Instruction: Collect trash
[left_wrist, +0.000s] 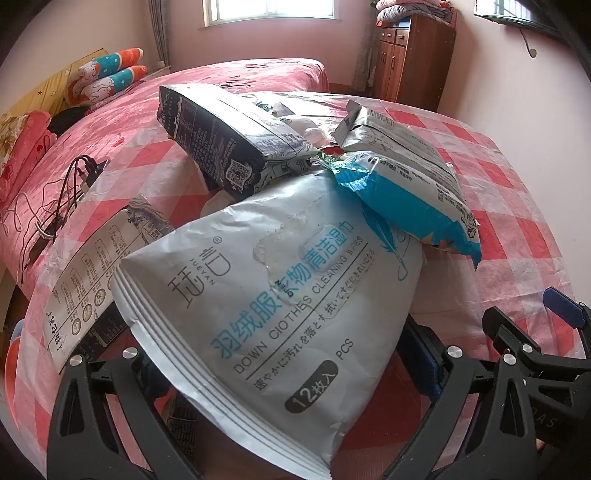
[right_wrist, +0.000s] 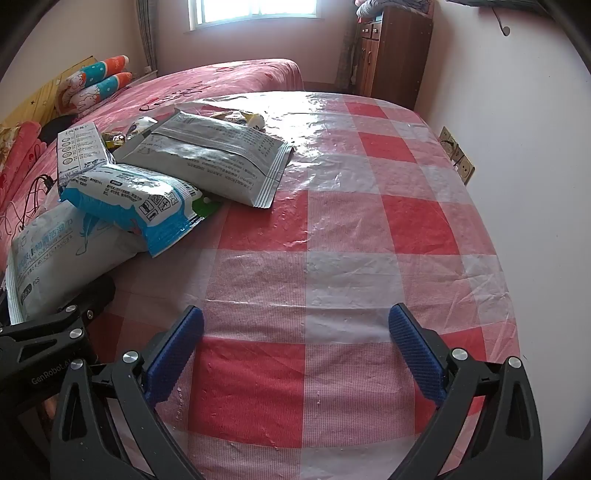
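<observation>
Seen from the left wrist, the left gripper (left_wrist: 280, 373) has its jaws spread as wide as they go, one on either side of the near end of a grey wet-wipes pack (left_wrist: 266, 295) printed "Down Clothes Cleaning Wipes"; the pack lies between them, but I cannot make out any pad pressing on it, so it reads as straddled rather than gripped. A blue-and-white wrapper (left_wrist: 410, 192) rests on the pack's far corner, with a dark printed pouch (left_wrist: 218, 136) and a grey foil pack (left_wrist: 391, 140) heaped behind, and a white printed wrapper (left_wrist: 92, 266) tucked under the left edge, all on the red-checked tablecloth (left_wrist: 517, 192). A tangle of black cables (left_wrist: 62, 192) lies at the table's left edge. From the right wrist, the right gripper (right_wrist: 295, 350) is released and empty, its blue pads (right_wrist: 173, 354) hanging over bare cloth, well apart from the heap at the left. The risk, as I judge it, lies in the stacking: lifting the wipes pack would tip the blue-and-white wrapper off it, perhaps toward the table edge. The slack, slippery pack might also buckle or slide out of a shallow bite at its end. The plastic cloth is wrinkled and could be caught by a low pad.
</observation>
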